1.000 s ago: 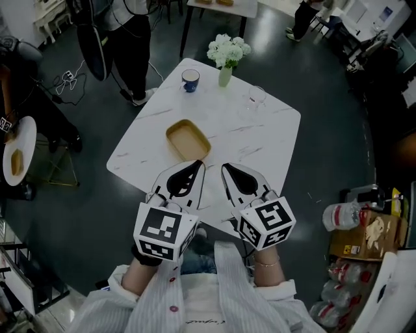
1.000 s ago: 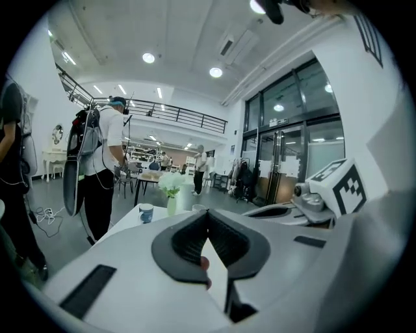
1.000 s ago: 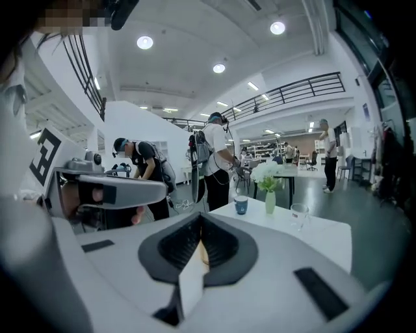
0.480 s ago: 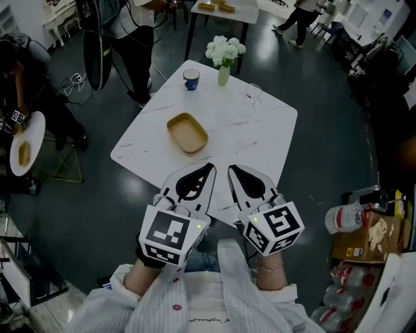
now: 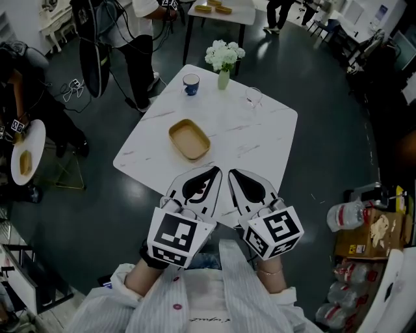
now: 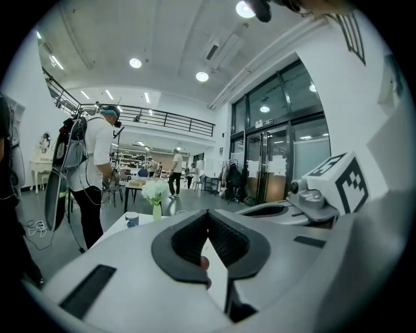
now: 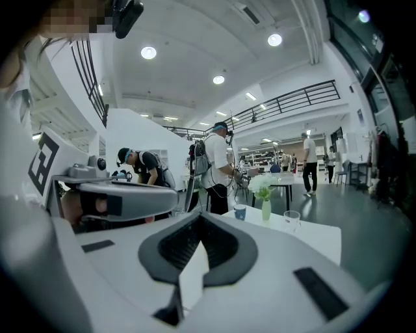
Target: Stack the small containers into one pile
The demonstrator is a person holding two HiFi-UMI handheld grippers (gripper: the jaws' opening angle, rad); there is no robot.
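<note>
A tan rectangular container (image 5: 189, 138), which may be a nested pile, sits near the middle of the white marble table (image 5: 260, 140). My left gripper (image 5: 213, 171) and right gripper (image 5: 231, 173) hover side by side over the table's near edge, a short way from the container. Both point across the table. Both are shut with nothing between the jaws. In the left gripper view the left gripper (image 6: 208, 213) has its tips together. In the right gripper view the right gripper (image 7: 199, 216) is likewise closed. The jaws hide the container in both gripper views.
At the table's far side stand a blue cup (image 5: 191, 83), a vase of white flowers (image 5: 223, 62) and a clear glass (image 5: 253, 97). A person (image 5: 133, 39) stands beyond the far left corner. Another table (image 5: 218, 10) lies further back. Bottles and boxes (image 5: 364, 224) sit on the floor at right.
Both grippers have drawn back from the tan container toward the table's near edge and risen slightly. The container has not moved.
</note>
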